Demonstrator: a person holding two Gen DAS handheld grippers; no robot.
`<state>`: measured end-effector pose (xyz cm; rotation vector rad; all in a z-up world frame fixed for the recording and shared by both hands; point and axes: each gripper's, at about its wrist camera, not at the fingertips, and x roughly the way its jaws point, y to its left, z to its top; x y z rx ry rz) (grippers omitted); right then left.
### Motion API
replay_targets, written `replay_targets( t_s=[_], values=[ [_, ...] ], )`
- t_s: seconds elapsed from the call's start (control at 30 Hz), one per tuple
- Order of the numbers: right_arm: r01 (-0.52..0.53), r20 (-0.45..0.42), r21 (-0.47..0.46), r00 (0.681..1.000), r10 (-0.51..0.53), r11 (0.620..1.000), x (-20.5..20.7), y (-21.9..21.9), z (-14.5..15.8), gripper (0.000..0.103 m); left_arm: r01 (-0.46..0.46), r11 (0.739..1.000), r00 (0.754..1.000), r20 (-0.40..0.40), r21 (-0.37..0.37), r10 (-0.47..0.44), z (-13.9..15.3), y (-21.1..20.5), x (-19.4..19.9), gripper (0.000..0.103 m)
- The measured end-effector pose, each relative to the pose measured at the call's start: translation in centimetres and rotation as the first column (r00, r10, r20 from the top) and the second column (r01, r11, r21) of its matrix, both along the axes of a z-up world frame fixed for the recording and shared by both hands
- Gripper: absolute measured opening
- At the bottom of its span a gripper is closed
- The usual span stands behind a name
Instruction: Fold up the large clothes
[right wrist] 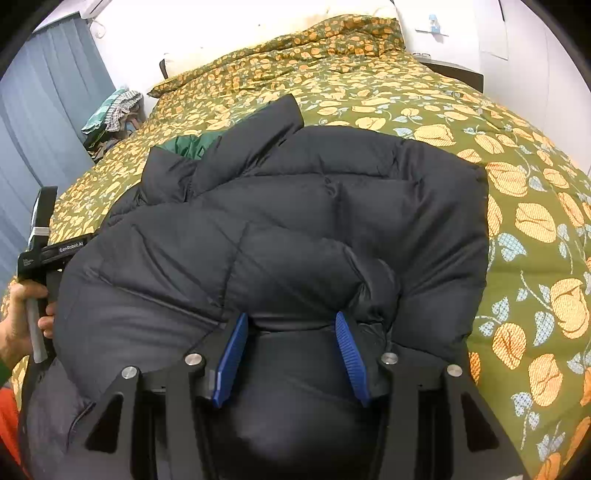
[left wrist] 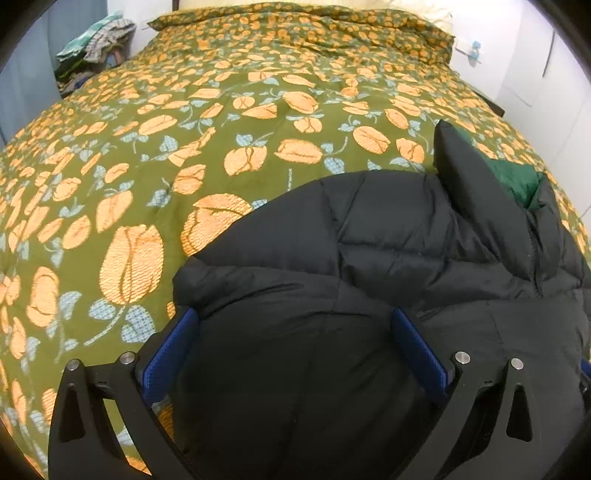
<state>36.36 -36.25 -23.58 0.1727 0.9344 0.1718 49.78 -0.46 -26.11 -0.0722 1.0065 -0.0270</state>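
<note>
A black puffer jacket (left wrist: 388,240) with a green lining (left wrist: 517,177) lies bunched on the bed; it also shows in the right wrist view (right wrist: 295,206). My left gripper (left wrist: 295,321) is wide open, its blue pads (left wrist: 173,354) on either side of a bulging jacket fold at the near left edge. My right gripper (right wrist: 291,321) has its blue pads (right wrist: 232,354) pressed against a thick bulge of the jacket's near edge. The left gripper's handle (right wrist: 40,251), held by a hand, shows at the left of the right wrist view.
The bed (left wrist: 184,155) has a green cover with orange flowers. A pile of clothes (left wrist: 96,44) sits beside its far left corner. A pillow (left wrist: 295,22) in the same print lies at the head. White walls stand at the right, blue curtains (right wrist: 44,92) at the left.
</note>
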Motion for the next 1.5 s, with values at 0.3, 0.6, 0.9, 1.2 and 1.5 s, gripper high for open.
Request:
replay_targets(
  t_s=[0.3,0.6,0.9,1.2,1.5],
  values=[
    [0.013,0.047,-0.047,0.999,-0.011,0.999,-2.5,0.5,3.8,0.052,0.122,0.992,0.990,0.066,0.023,-0.123,5.4,1.0,-8.6,0.102],
    [-0.013,-0.015,-0.136,1.000,0.011,0.991,-3.5,2.6,2.7,0.052,0.076,0.997,0.996,-0.042,-0.034,-0.077,0.4,1.5,-8.5,0.103],
    [-0.005,0.065,-0.163,0.998,0.016,0.987,-7.3,4.5,8.6,0.064,0.109,0.989,0.991,0.066,0.100,-0.116,7.0,0.5,-14.3,0.101],
    [0.005,0.167,-0.123,0.986,0.016,0.992,-14.5,8.1,15.7,0.078,0.106,0.989,0.979,0.165,0.101,-0.121,14.3,-0.5,-22.8,0.101],
    [0.075,0.196,-0.337,0.981,-0.008,0.939,-19.9,11.3,19.5,0.078,0.098,0.989,0.973,0.196,0.109,-0.119,17.8,-0.4,-27.5,0.101]
  ],
)
